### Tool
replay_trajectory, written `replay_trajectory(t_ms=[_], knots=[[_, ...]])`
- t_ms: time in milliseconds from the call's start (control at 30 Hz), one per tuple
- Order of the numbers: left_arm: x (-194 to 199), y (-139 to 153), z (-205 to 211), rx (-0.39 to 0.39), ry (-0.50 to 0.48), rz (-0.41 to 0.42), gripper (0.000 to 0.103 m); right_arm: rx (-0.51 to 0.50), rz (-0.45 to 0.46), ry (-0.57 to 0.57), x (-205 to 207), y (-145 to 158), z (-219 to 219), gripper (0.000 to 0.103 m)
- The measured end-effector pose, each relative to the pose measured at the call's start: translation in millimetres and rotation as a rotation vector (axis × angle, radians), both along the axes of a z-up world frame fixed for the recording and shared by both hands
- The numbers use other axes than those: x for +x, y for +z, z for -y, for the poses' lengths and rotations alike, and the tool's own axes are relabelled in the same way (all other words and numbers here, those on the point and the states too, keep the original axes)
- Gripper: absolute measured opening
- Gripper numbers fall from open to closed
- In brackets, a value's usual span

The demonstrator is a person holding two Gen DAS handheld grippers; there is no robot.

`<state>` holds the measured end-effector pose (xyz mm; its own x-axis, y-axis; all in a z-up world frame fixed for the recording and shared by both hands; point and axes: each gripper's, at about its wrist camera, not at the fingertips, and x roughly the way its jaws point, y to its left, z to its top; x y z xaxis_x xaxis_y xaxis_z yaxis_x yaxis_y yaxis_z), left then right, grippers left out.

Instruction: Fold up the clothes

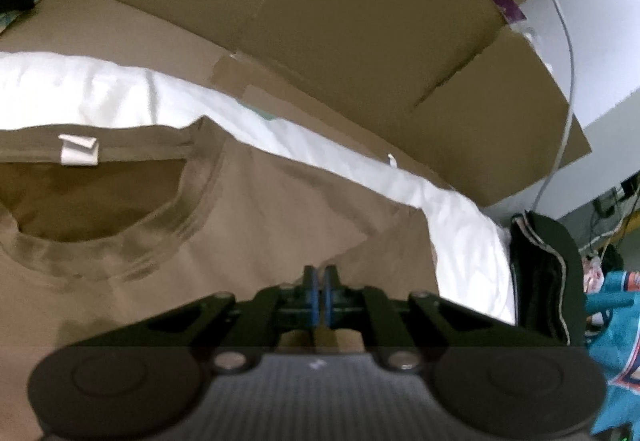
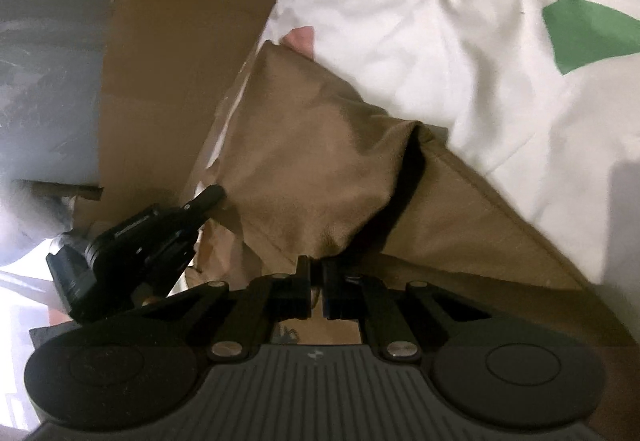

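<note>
A tan T-shirt (image 1: 256,225) lies on a white sheet (image 1: 120,93), its round collar and white neck label (image 1: 79,151) at the left of the left wrist view. My left gripper (image 1: 320,273) is shut, its blue pads pinching the shirt's shoulder cloth beside the collar. In the right wrist view the same shirt (image 2: 304,161) rises in a creased fold toward my right gripper (image 2: 317,268), which is shut on a bunch of that cloth. The left gripper (image 2: 212,195) shows there as a black tool at the shirt's left edge.
Flat cardboard (image 1: 340,21) lies behind the sheet. A dark folded pile (image 1: 544,273), a teal garment (image 1: 616,325) and a white cable (image 1: 568,53) are at the right. The white sheet (image 2: 440,21) carries a green patch (image 2: 584,37); something small and pink (image 2: 300,39) peeks past the shirt's far corner.
</note>
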<state>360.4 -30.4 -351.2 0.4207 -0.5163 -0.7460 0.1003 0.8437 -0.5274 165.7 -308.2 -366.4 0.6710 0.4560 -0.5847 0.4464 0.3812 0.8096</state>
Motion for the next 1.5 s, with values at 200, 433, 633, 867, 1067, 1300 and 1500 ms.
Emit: replay_trajectory(t_ms=[200, 433, 633, 867, 1067, 1300, 1500], knots=[[4, -2, -1, 0.016, 0.012, 0.002, 0.004, -0.012, -0.005, 0.044, 11, -1, -4, 0.005], [13, -12, -1, 0.030, 0.033, -0.013, 0.004, -0.042, -0.041, 0.035, -2, -9, 16, 0.033], [12, -14, 1, 0.049, 0.046, -0.018, 0.013, -0.011, -0.035, -0.096, -11, -7, 52, 0.040], [10, 0, 6, 0.112, 0.034, 0.046, 0.013, -0.017, -0.044, -0.198, -14, -6, 77, 0.040], [7, 13, 22, 0.127, -0.010, 0.104, 0.013, -0.125, -0.038, -0.170, -20, 7, 87, 0.040], [0, 14, 47, 0.111, -0.083, 0.103, 0.013, -0.335, -0.015, -0.011, -11, 24, 72, 0.040], [-5, 8, 74, 0.086, -0.153, 0.087, 0.012, -0.398, 0.024, 0.018, 2, 33, 61, 0.038]])
